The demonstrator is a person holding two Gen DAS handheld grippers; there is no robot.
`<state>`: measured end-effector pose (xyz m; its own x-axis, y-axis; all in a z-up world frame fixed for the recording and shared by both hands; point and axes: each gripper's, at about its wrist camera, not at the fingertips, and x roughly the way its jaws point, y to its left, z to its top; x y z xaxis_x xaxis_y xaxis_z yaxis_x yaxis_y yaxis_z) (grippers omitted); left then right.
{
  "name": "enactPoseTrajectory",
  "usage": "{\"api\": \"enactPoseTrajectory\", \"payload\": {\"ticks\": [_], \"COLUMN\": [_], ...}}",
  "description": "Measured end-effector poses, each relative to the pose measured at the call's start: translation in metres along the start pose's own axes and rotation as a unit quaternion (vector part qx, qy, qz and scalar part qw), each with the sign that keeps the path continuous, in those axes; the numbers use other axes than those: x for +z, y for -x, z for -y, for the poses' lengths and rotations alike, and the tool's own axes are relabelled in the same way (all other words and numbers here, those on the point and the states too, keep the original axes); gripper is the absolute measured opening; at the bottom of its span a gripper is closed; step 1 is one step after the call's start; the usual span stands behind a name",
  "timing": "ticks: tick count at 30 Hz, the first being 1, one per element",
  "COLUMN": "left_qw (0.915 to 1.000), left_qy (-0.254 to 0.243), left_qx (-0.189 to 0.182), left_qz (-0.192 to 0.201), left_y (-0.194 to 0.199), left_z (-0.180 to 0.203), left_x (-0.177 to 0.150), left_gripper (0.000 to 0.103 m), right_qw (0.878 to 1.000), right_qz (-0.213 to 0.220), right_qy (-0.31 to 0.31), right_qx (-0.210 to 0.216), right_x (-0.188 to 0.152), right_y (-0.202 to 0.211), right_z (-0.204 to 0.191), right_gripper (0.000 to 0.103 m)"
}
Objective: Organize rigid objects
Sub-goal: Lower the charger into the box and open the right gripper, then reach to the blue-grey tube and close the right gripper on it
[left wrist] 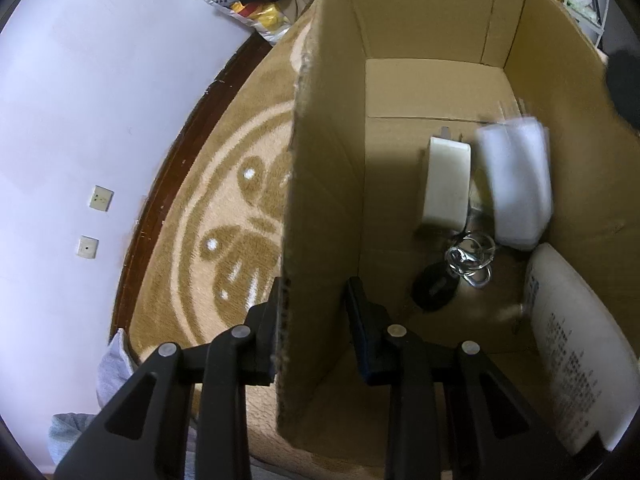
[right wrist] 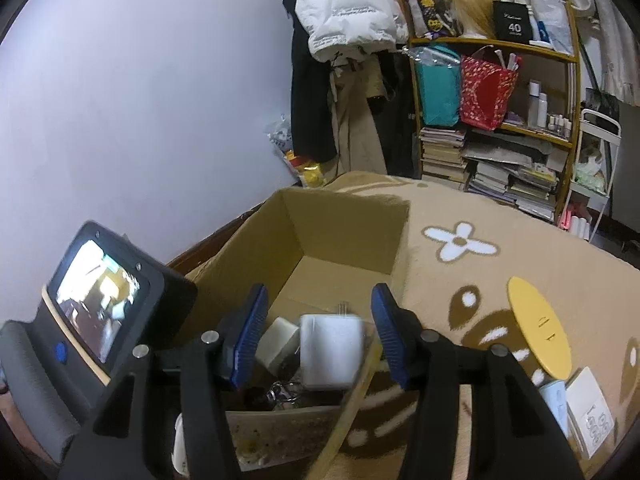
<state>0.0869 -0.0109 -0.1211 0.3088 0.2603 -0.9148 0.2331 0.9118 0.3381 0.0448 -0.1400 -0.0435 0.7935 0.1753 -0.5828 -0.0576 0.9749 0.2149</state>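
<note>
In the left wrist view, the left gripper (left wrist: 314, 312) sits at the lower centre of the frame with its fingers spread to either side of the near wall of a cardboard box (left wrist: 320, 208); the outer finger lies against the wall's torn edge, while the inner finger stands apart from it inside the box, so the wall is straddled rather than pinched. On the box floor, right of centre, a cream charger block (left wrist: 446, 182) lies with its prongs pointing toward the top of the frame, and just beside it on the right a white block (left wrist: 514, 184) appears motion-blurred. Below these, a black key fob (left wrist: 434, 286) touches a bunch of metal rings (left wrist: 472, 258). A white printed panel (left wrist: 576, 360) leans against the box's right wall at the lower right. The box stands on a tan patterned rug (left wrist: 224, 208), with a lilac wall (left wrist: 80, 100) filling the left of the frame. In the right wrist view, the right gripper (right wrist: 318, 332) hovers above the box at the lower centre, its blue-padded fingers (right wrist: 250, 336) wide apart and holding nothing; the white block (right wrist: 330, 350) shows between them, down in the box. On the rug at the lower right lie a yellow disc (right wrist: 538, 332) and a small white card (right wrist: 590, 408).
</note>
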Motion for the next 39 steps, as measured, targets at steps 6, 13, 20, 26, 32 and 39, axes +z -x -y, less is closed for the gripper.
{"api": "enactPoseTrajectory", "payload": {"ticks": [6, 13, 20, 26, 32, 39], "left_qw": [1.0, 1.0, 0.9999, 0.9999, 0.9999, 0.9999], "left_qy": [0.005, -0.003, 0.002, 0.006, 0.005, 0.006], "left_qx": [-0.003, 0.0, -0.008, -0.013, -0.012, -0.013], "left_qz": [-0.001, 0.009, 0.006, 0.002, 0.002, 0.001], "left_y": [0.0, 0.005, 0.009, 0.006, 0.007, 0.007], "left_z": [-0.002, 0.004, 0.003, 0.0, 0.0, -0.002], "left_x": [0.001, -0.001, -0.001, 0.0, -0.001, -0.002], "left_gripper": [0.029, 0.028, 0.028, 0.028, 0.028, 0.028], "right_qw": [0.999, 0.996, 0.988, 0.979, 0.97, 0.96], "right_qz": [0.018, 0.015, -0.021, -0.064, -0.095, -0.113], "right_qy": [-0.021, -0.057, -0.08, -0.096, -0.096, -0.122], "right_qx": [-0.03, -0.073, -0.128, -0.166, -0.201, -0.225], "right_x": [0.006, -0.001, -0.021, -0.044, -0.06, -0.079], "right_y": [0.013, 0.021, 0.024, 0.022, 0.023, 0.024], "right_z": [0.016, 0.048, 0.088, 0.113, 0.128, 0.147], "right_gripper": [0.074, 0.088, 0.09, 0.09, 0.09, 0.09]}}
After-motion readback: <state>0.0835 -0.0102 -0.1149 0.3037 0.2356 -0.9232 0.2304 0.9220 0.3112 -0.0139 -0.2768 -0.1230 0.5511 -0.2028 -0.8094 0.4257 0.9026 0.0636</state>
